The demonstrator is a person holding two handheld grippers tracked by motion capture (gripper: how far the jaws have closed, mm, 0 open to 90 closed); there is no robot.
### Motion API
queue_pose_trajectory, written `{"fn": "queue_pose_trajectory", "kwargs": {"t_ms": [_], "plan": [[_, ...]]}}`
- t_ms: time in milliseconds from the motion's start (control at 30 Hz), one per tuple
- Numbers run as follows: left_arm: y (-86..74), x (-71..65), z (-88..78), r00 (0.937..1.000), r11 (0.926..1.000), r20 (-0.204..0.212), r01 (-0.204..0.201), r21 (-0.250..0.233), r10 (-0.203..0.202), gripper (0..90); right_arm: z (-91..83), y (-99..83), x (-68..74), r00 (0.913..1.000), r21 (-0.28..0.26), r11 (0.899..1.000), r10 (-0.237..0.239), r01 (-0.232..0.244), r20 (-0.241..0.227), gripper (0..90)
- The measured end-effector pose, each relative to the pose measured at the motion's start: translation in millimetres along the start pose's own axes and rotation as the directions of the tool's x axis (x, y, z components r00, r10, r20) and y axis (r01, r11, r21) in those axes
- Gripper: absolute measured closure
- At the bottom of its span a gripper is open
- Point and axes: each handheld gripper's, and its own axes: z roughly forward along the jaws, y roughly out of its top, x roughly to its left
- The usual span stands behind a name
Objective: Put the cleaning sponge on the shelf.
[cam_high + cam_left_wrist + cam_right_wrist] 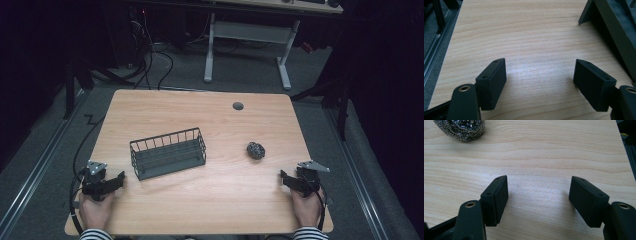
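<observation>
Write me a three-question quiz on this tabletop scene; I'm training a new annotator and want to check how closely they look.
1. True or false: the steel wool scourer lies inside the wire basket.
2. Which gripper is nearer the scourer: A) left gripper B) right gripper?
3. What is between the right gripper's jaws?

Key:
1. False; it lies on the wooden table, apart from the basket.
2. B.
3. Nothing; they stand open over bare wood.
</observation>
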Motion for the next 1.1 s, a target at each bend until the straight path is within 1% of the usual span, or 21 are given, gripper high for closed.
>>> {"fn": "queue_pose_trajectory", "kwargs": {"t_ms": [133, 233, 400, 533, 633, 833, 933, 1033, 1067, 1100], "plan": [[0.1, 0.4, 0.0, 1.0, 1.0, 0.006, 0.001, 0.001, -0.001, 26.0, 0.0, 0.0, 0.0, 1.0, 0.001, 1.0, -0.001, 0.001, -0.002, 31.1], [0.5, -0.5, 0.5, 1.0, 1.0, -0.002, 0.003, 0.0, -0.003, 26.0, 0.1, 0.1, 0.4, 1.0, 0.002, 1.0, -0.004, 0.004, -0.001, 30.6], [0.5, 0.1, 0.3, 1.0, 1.0, 0.004, 0.006, 0.001, -0.006, 25.8, 0.3, 0.1, 0.5, 1.0, 0.0, 1.0, -0.003, 0.003, -0.002, 30.6], [0.3, 0.2, 0.3, 0.9999, 1.0, 0.008, -0.009, 0.003, 0.009, 25.0, 0.4, 0.0, 0.4, 1.0, -0.002, 1.0, -0.008, 0.008, -0.005, 30.5], [-0.3, 1.2, -0.3, 0.9999, 1.0, 0.006, -0.009, -0.002, 0.009, 28.1, 0.4, 0.1, 0.4, 1.0, -0.002, 1.0, -0.008, 0.008, -0.005, 30.4], [-0.2, 1.9, -0.5, 0.9999, 0.9999, 0.008, -0.011, -0.003, 0.011, 29.2, 0.4, 0.0, 0.6, 0.9999, -0.002, 1.0, -0.01, 0.01, -0.008, 30.4], [-0.1, 3.5, -0.9, 0.9993, 0.9999, 0.038, 0.007, -0.011, -0.007, 29.1, 0.4, 0.0, 0.6, 0.9999, -0.002, 1.0, -0.01, 0.01, -0.008, 30.4], [-0.4, 5.1, -1.8, 0.9987, 0.9996, 0.05, 0.013, -0.026, -0.012, 29.1, 0.4, 0.0, 0.6, 0.9999, -0.002, 1.0, -0.01, 0.01, -0.008, 30.4], [-0.5, 7.6, -2.8, 0.9978, 0.9992, 0.06, 0.03, -0.027, -0.028, 29.0, 0.4, 0.0, 0.6, 0.9999, -0.002, 1.0, -0.01, 0.01, -0.008, 30.4], [-0.5, 7.6, -2.8, 0.9978, 0.9992, 0.06, 0.03, -0.027, -0.028, 28.8, 0.4, 0.0, 0.6, 0.9999, -0.002, 1.0, -0.01, 0.01, -0.008, 30.4]]}}
